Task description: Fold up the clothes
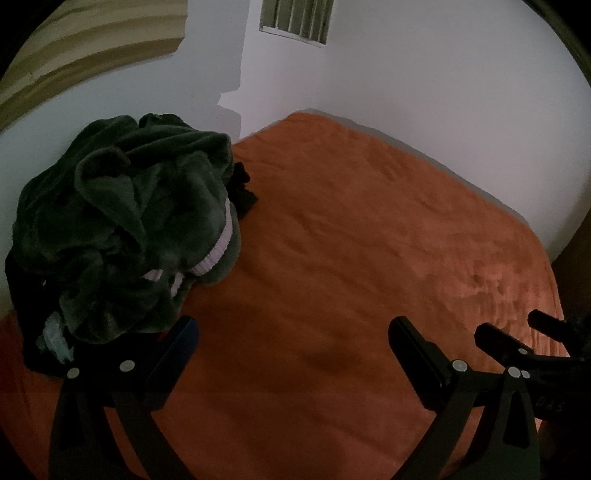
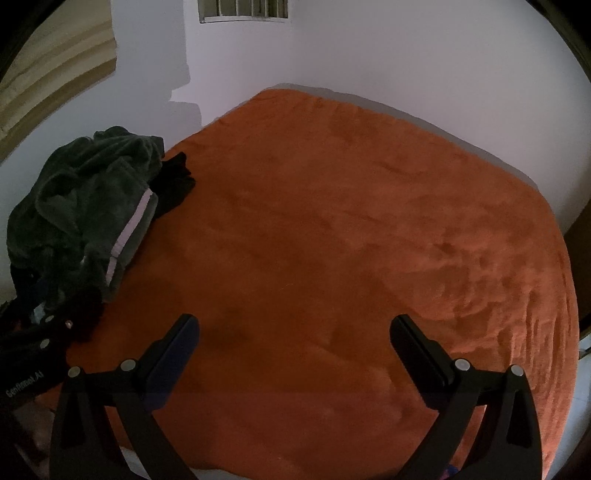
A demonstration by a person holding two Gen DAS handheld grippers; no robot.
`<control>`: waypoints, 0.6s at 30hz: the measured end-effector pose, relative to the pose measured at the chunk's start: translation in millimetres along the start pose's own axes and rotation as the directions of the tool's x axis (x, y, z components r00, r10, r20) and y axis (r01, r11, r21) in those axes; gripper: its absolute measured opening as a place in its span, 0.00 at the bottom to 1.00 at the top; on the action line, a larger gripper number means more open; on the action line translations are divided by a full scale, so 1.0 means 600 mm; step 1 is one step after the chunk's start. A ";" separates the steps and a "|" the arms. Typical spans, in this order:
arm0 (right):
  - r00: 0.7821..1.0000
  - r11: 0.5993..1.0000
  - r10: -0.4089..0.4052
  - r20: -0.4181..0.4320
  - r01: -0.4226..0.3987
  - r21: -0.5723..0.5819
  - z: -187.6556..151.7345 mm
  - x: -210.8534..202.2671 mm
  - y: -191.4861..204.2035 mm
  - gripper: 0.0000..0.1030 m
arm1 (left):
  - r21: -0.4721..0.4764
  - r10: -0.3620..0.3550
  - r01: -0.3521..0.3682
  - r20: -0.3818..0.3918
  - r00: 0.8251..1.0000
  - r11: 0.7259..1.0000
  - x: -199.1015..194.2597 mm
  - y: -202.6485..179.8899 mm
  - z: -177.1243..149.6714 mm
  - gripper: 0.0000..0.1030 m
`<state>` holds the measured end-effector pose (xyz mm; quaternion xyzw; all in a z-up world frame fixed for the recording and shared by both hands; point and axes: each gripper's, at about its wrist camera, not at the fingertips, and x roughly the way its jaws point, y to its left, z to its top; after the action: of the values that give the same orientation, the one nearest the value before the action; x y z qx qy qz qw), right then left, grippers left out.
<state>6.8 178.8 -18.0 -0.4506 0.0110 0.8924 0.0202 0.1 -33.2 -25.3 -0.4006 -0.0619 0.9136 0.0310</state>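
Note:
A heap of clothes lies on the left side of an orange bed cover [image 1: 351, 229] [image 2: 351, 221]. On top is a dark green fleece garment [image 1: 125, 221] [image 2: 85, 199] with a pale stripe [image 1: 218, 254] [image 2: 127, 232]. A black garment [image 1: 242, 188] [image 2: 173, 181] pokes out behind it. My left gripper [image 1: 291, 332] is open just right of the heap, its left finger close to the green fabric, with nothing held. My right gripper [image 2: 295, 328] is open over the bare cover, empty. The right gripper also shows at the far right of the left wrist view [image 1: 517, 328].
White walls [image 1: 406, 74] border the bed at the back and right. A barred vent [image 2: 243, 9] sits high on the wall. A striped curtain [image 1: 74, 44] hangs at the upper left. The cover [image 2: 406, 258] stretches wide to the right of the heap.

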 end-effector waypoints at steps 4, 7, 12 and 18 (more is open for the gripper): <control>1.000 1.000 0.018 0.000 -0.018 0.006 0.001 0.000 0.000 1.00 | -0.011 -0.005 0.005 0.000 1.000 1.000 -0.001 0.006 0.000 1.00; 1.000 1.000 0.028 0.003 -0.028 0.009 0.002 -0.002 0.000 1.00 | -0.015 -0.003 0.003 0.002 1.000 1.000 -0.002 0.009 0.001 1.00; 0.999 0.999 0.030 0.010 -0.030 0.013 0.008 -0.001 0.004 1.00 | 0.007 -0.027 0.027 0.003 1.000 1.000 -0.006 0.013 0.001 1.00; 0.999 0.999 0.037 0.011 -0.037 0.002 0.016 0.004 0.016 1.00 | -0.026 -0.035 0.035 0.001 0.999 0.999 -0.002 0.029 0.001 1.00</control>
<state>-2.8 169.4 -14.3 -0.4454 0.0200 0.8951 0.0044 0.3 -50.6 -26.3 -0.3994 -0.0807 0.9123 0.0419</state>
